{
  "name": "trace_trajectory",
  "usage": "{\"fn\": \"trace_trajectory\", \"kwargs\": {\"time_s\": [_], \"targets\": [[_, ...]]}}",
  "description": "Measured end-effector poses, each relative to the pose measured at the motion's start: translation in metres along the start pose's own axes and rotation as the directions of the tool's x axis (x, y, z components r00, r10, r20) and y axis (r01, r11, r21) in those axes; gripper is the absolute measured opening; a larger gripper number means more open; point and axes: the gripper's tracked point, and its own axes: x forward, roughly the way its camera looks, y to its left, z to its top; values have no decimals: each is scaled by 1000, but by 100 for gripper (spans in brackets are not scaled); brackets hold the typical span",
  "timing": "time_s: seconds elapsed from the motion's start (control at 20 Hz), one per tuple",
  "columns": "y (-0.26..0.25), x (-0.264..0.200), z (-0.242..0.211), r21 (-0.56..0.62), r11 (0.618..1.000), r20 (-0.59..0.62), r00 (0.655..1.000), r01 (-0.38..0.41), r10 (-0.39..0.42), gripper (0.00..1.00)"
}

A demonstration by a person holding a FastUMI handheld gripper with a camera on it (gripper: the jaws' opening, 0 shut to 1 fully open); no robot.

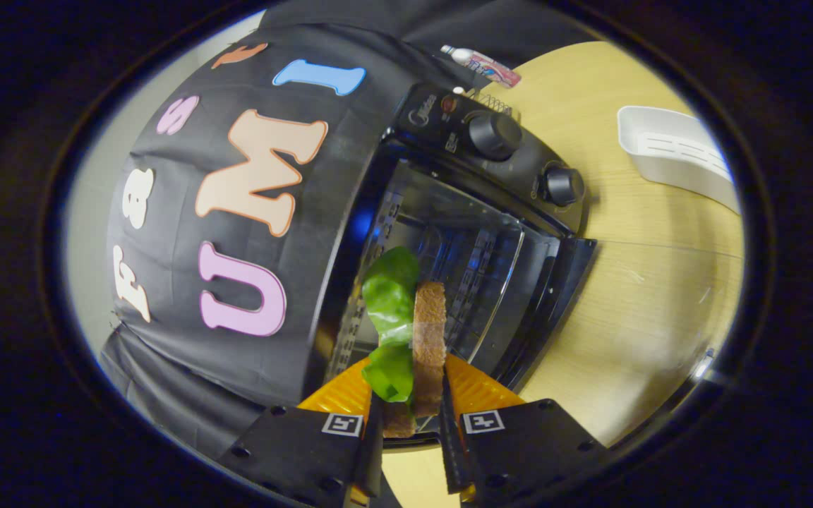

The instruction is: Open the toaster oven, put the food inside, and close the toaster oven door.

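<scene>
The claw (410, 416) is clamped narrowly on a sandwich (417, 339): coarse brown bread, glossy green lettuce. At 12 o'clock, just ahead, the black metal toaster oven (477, 212) is seen open.

Gripper view: fisheye camera mounted on the gripper (410, 413), facing forward along its two fingers. Rolled sideways, so the wooden table (653, 296) runs up one side. Close range: faces straight into the open toaster oven (463, 233), booth wall beside it.
</scene>
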Motion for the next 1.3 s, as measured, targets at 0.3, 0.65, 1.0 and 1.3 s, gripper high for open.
{"fn": "trace_trajectory", "kwargs": {"time_s": [0.3, 0.65, 1.0, 1.3], "targets": [[4, 25, 7, -145, 989, 12, 1000, -10, 12, 38], [-5, 44, 21, -405, 913, 21, 999, 47, -42, 49], [-14, 41, 42, -597, 791, 83, 991, 136, -108, 78], [-15, 3, 59, -778, 586, 162, 974, 226, -161, 99]]}}
